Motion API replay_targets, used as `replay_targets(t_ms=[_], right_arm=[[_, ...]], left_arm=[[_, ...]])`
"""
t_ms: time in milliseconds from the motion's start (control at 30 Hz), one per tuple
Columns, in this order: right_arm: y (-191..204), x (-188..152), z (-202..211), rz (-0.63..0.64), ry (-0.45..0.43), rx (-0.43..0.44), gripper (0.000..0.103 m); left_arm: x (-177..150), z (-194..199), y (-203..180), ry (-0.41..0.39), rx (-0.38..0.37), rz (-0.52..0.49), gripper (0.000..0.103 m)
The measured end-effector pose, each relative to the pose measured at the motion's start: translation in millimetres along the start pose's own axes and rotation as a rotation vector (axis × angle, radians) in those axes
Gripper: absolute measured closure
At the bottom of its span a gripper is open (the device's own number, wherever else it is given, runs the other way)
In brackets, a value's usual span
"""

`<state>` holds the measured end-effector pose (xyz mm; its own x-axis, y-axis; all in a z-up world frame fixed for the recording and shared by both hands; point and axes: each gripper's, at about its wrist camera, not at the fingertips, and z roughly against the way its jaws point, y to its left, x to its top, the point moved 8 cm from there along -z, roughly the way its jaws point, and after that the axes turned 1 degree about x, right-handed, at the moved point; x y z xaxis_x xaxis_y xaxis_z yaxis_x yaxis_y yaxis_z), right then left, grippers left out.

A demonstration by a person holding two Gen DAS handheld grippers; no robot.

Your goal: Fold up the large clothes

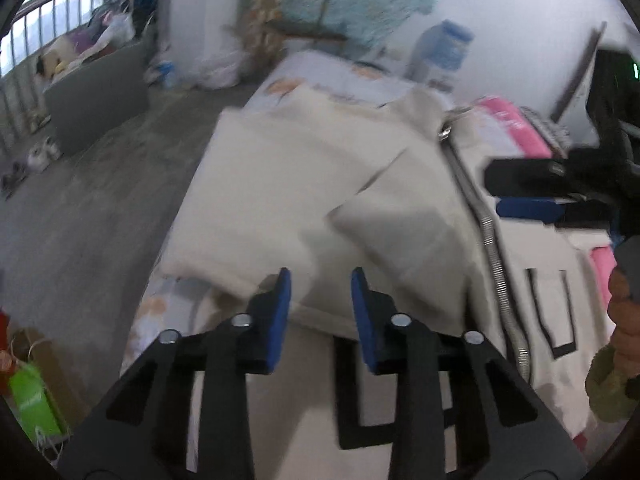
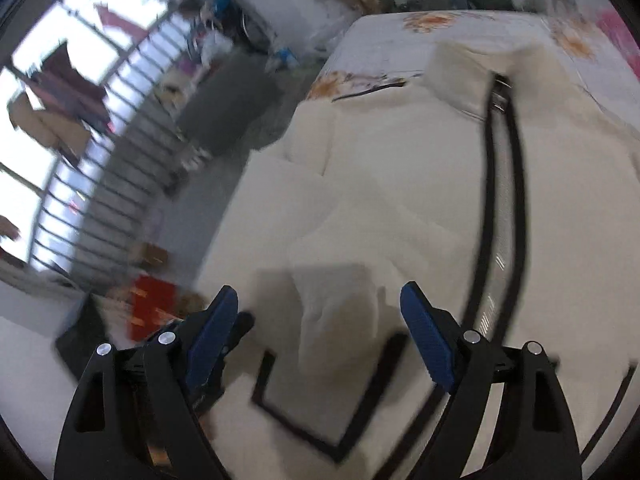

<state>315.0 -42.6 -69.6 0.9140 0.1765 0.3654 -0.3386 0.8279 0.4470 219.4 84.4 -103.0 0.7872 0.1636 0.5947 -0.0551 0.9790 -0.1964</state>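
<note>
Left wrist view first: the left claw (image 1: 321,280) hovers over the cream jacket (image 1: 280,184), blue pads a narrow gap apart with nothing between them. That jacket lies spread on the bed (image 1: 320,72), sleeve (image 1: 400,232) folded across its front, zipper (image 1: 494,256) running down the middle. Over on the right wrist view, the right claw (image 2: 320,300) stands wide open and empty above the jacket's near hem, beside a black-outlined pocket (image 2: 328,400).

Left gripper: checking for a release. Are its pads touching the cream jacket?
Cannot tell. Left wrist view shows the left gripper over the cream jacket, pads parted, depth unclear.
</note>
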Motion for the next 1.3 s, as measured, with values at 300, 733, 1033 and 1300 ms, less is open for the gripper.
replay_targets(t_ms=[300, 733, 1033, 1300], right_arm=[[17.2, -15.1, -67.1, 0.369, 0.065, -0.370, 0.023], [-86.2, -78.0, 50.8, -0.152, -0.081, -0.150, 0.065], [-145.4, -126.8, 81.2, -0.559, -0.160, 0.127, 0.045], [-137.8, -112.0, 41.5, -0.628, -0.071, 0.246, 0.044]], left_arm=[[-9.3, -0.6, 19.0, -0.036, -0.082, 0.092, 0.079], [-7.0, -8.3, 21.0, -0.051, -0.145, 0.114, 0.080], [-7.2, -8.8, 21.2, -0.053, -0.135, 0.110, 0.080], [-8.8, -6.5, 19.7, -0.061, -0.113, 0.106, 0.080]])
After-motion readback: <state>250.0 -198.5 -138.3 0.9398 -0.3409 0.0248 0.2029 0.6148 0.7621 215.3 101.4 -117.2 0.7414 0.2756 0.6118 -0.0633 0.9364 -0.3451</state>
